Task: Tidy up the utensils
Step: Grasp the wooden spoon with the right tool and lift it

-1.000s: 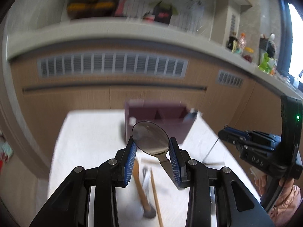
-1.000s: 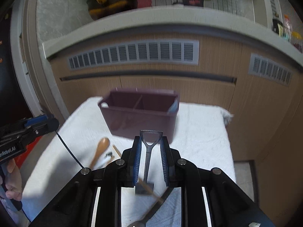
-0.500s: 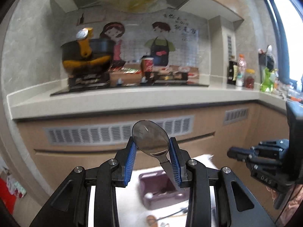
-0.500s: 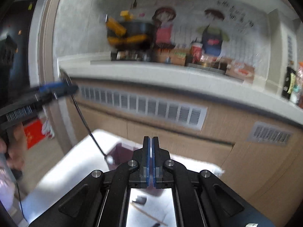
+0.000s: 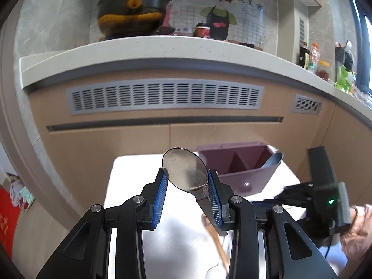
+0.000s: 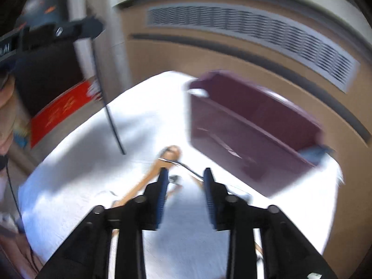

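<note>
My left gripper (image 5: 187,181) is shut on a metal spoon (image 5: 184,169); its bowl stands up between the blue pads. Beyond it stands the purple divided organizer box (image 5: 241,169), with a grey-blue spoon (image 5: 275,160) leaning in its right compartment. In the blurred right wrist view, my right gripper (image 6: 184,176) points down at the white cloth (image 6: 69,162). Its jaws are opening and nothing is between them. Just past its tips lie a wooden spoon (image 6: 172,153) and a thin metal utensil (image 6: 186,165). The organizer box (image 6: 244,125) is to the right of them.
The cloth-covered table (image 5: 130,176) stands in front of wooden kitchen cabinets with grey vents (image 5: 162,96). A counter above carries a pot (image 5: 132,14) and bottles. A wooden handle (image 5: 216,239) lies under the left gripper. A person's hand (image 5: 355,230) is at the right edge.
The right gripper held a dark metal utensil a second ago, was shut and empty half a second ago, and now has parted jaws and tips down toward the cloth. The left keeps its spoon.
</note>
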### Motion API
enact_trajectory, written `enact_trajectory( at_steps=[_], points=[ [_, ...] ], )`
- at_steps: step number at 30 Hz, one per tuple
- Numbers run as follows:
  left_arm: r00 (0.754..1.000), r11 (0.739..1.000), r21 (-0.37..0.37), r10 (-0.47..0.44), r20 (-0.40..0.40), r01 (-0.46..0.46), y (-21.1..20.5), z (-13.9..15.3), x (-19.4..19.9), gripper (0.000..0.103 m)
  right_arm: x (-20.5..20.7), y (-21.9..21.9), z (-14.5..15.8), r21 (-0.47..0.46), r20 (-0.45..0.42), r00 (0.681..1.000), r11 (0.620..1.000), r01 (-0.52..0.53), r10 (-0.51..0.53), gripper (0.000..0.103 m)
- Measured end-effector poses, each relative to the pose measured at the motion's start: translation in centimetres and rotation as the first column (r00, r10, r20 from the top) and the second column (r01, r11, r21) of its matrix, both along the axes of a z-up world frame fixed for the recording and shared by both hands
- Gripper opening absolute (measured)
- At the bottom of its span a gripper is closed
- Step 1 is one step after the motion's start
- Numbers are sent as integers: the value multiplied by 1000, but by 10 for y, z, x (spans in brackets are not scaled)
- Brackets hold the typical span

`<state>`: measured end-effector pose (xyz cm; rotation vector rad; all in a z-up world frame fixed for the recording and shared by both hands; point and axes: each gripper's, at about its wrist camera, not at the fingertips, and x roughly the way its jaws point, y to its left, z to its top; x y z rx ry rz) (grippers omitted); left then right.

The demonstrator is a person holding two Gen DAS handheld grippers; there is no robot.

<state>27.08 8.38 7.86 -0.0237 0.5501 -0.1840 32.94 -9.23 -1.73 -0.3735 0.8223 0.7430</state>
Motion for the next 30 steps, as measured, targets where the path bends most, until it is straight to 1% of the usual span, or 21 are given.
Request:
enact_trajectory(
  at_steps=[1,2,3,6,8,9,10,11,12,13,15,17,19,22,23,24,25,26,27,28,30],
  points=[
    [1000,1000,0,7,-5,-7,4,-1,-3,36,2,9,-3,-11,-1,999,999,-48,48,38],
    [1000,1000,-3,16,-9,-16,9,-3,-6,36,5,18,-8,-26,2,996,995,-91,91,44],
    [1000,1000,-7,26,-13,-27,14,-5,-9,36,8,25,-11,-41,7,993,992,-117,117,48],
    [998,998,-18,54,-24,-55,27,-10,-17,36,25,42,-26,-84,-8,988,985,-153,153,48],
    [997,997,-26,71,-32,-72,34,-14,-21,36,38,50,-37,-107,-53,989,984,-143,138,48],
    [996,997,-29,77,-37,-78,37,-16,-23,36,45,54,-43,-116,-89,991,987,-111,101,48],
    [996,996,-31,81,-41,-82,39,-18,-24,36,51,56,-47,-122,-121,992,991,-47,32,48],
    [995,995,-34,88,-40,-90,41,-20,-26,36,54,55,-49,-125,-139,989,992,32,-50,47],
    [995,995,-35,94,-39,-95,43,-21,-28,36,53,52,-49,-127,-144,979,984,127,-145,45],
    [994,994,-35,98,-37,-99,44,-22,-29,36,48,48,-48,-114,-147,965,972,204,-219,44],
    [994,994,-31,107,-27,-108,46,-25,-29,36,31,40,-43,-27,-181,942,959,282,-282,44],
    [993,993,-24,115,-18,-116,48,-28,-29,36,18,39,-45,5,-236,923,949,316,-305,40],
    [993,993,-29,117,-22,-118,51,-31,-28,36,12,43,-49,6,-269,905,939,344,-330,38],
    [992,991,-46,121,-26,-122,57,-34,-32,36,22,53,-60,-24,-262,880,914,405,-396,38],
    [992,991,-47,126,-27,-127,59,-34,-32,36,26,57,-63,-17,-257,874,906,422,-412,38],
    [991,990,-50,132,-28,-133,60,-34,-34,36,29,63,-64,-24,-242,873,902,430,-423,37],
    [990,989,-52,137,-31,-138,61,-34,-34,36,31,70,-64,-49,-207,879,901,430,-431,36],
    [990,989,-54,138,-34,-140,61,-34,-35,36,31,76,-64,-84,-170,886,902,424,-432,27],
    [990,989,-54,138,-38,-140,61,-35,-36,36,31,78,-62,-101,-148,894,905,413,-424,24],
    [990,989,-52,134,-42,-136,59,-35,-37,36,30,78,-61,-99,-152,902,914,393,-404,24],
    [992,991,-45,121,-47,-123,55,-36,-38,36,25,64,-53,-43,-174,911,928,371,-373,24]
  ],
)
